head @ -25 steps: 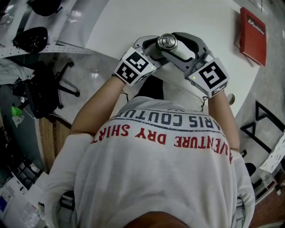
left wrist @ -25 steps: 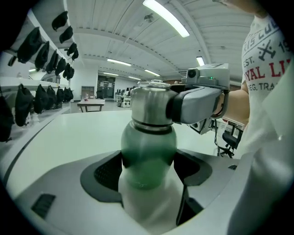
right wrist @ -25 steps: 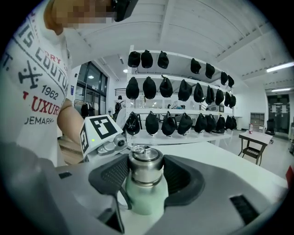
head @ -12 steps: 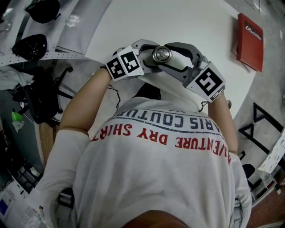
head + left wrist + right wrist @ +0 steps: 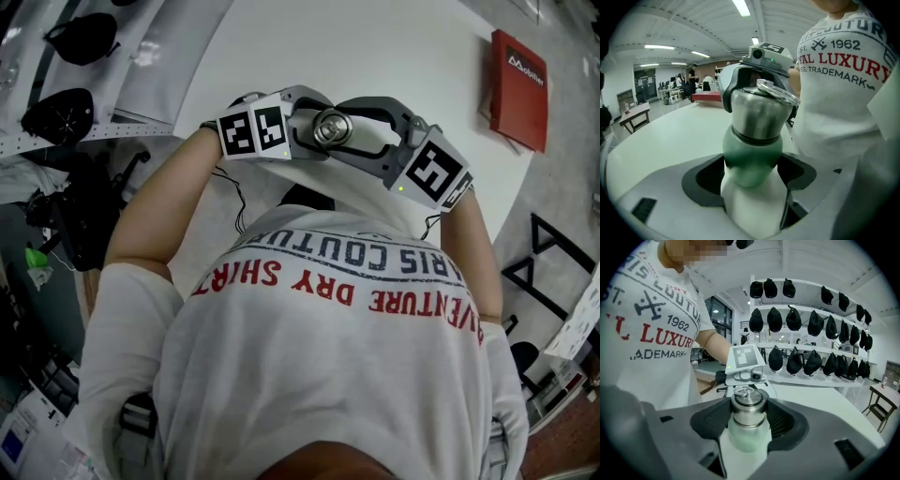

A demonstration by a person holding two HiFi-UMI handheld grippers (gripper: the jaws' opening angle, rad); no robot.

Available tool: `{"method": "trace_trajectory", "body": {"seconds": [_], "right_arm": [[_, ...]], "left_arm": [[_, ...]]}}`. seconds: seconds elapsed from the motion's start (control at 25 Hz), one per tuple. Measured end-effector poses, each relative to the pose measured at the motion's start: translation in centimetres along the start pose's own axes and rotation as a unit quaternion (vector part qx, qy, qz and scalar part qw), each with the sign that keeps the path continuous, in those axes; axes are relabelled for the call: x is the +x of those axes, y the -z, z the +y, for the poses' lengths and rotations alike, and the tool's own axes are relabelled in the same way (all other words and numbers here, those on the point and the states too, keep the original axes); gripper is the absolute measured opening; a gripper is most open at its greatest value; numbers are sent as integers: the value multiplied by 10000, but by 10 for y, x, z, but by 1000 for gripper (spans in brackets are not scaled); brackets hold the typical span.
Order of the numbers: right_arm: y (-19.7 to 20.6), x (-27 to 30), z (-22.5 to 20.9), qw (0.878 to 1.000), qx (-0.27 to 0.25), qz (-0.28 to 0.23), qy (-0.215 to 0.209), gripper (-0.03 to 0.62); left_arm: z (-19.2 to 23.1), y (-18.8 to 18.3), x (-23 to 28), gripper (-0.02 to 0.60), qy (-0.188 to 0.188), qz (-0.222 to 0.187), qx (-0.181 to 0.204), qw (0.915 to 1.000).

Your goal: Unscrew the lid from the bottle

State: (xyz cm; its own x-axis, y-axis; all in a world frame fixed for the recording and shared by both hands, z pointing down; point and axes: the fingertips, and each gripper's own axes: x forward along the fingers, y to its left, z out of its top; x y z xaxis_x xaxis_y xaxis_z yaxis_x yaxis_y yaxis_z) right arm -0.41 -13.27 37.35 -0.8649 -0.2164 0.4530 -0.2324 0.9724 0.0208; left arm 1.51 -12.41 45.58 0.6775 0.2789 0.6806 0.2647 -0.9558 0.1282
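since a second ago, the left gripper (image 5: 751,177) has rolled, and its marker cube (image 5: 253,132) has slid toward the left of the head view, where it now shows two patterned faces. the right gripper (image 5: 748,418) has turned a little as well.

both grippers meet over the near edge of a white counter (image 5: 375,47), just in front of the person's chest. the left gripper is clamped on the bottle (image 5: 752,157), with its dark pads pressing the pale body where white shades into green. the right gripper is closed around the steel lid (image 5: 748,405), with one ribbed pad on each side of it. the lid sits on the bottle's neck, and a small metal ring (image 5: 743,391) lies on top of it. seen from the head view, the top of the lid faces up toward the camera, between the two grippers.

a red booklet (image 5: 518,89) lies at the far right of the counter, well apart from the grippers. rows of dark caps (image 5: 801,319) hang on white shelves behind the counter.
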Motion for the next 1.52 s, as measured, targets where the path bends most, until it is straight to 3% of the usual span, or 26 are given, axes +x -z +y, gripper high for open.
{"method": "trace_trajectory", "body": {"seconds": [0.36,0.68,0.8,1.12,1.52], "right_arm": [[1,0,-1,9998,-86,117,-162,247],[-12,-7,-3,9975,438,-490,269,285],[-12,-10,0,9965,502,-507,427,285],[1,-15,3,9858,816,-603,1337,285],[9,-9,4,9700,1062,-713,2069,284]], "left_arm": [[1,0,0,359,64,-13,7,10000],[2,-2,1,359,-396,-335,-382,9979],[2,-3,1,359,-685,-498,-607,9946],[2,-7,3,357,-1583,-939,-1306,9742],[4,-8,2,357,-2586,-1400,-2046,9336]]}}
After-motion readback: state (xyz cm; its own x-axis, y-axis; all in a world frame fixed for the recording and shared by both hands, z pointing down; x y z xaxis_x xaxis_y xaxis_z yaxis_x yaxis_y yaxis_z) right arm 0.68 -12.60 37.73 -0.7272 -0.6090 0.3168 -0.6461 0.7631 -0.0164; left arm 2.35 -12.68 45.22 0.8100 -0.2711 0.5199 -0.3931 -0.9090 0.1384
